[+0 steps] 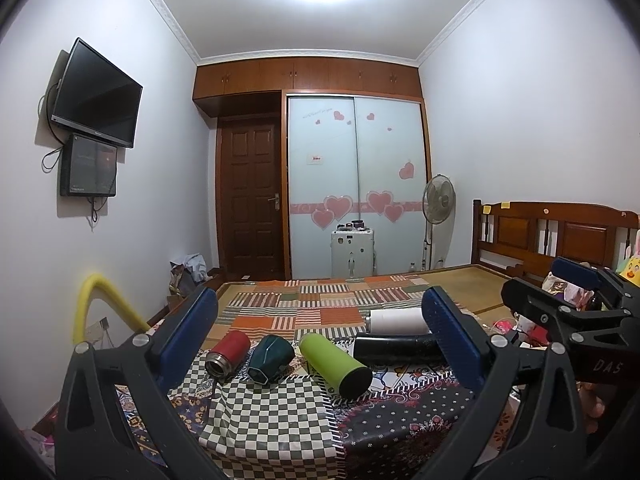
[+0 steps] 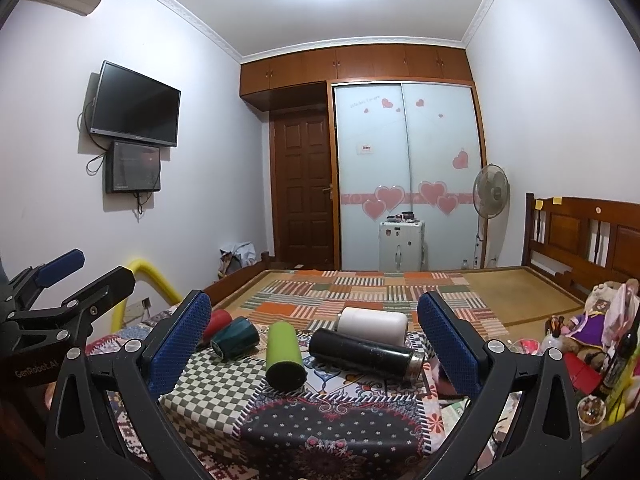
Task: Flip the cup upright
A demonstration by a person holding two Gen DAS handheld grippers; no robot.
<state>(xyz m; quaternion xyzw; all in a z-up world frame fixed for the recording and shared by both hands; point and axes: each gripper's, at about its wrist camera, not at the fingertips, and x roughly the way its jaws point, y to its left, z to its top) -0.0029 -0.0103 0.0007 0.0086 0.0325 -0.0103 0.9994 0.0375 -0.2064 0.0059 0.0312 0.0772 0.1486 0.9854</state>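
While both grippers, left gripper (image 1: 320, 340) and right gripper (image 2: 316, 344), hang spread wide and empty, the dark green cup (image 1: 270, 358) (faceted, apparently mouth toward camera) lies sideways on the patchwork cloth (image 1: 272, 412) between red flask (image 1: 228, 354) and lime bottle (image 1: 335, 364).

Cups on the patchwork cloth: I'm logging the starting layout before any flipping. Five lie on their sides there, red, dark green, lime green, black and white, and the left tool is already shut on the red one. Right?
Not quite. The left tool is open and holds nothing, as the left wrist view shows. The red cup, dark green cup, lime green cup, black cup and white cup do all lie on their sides.
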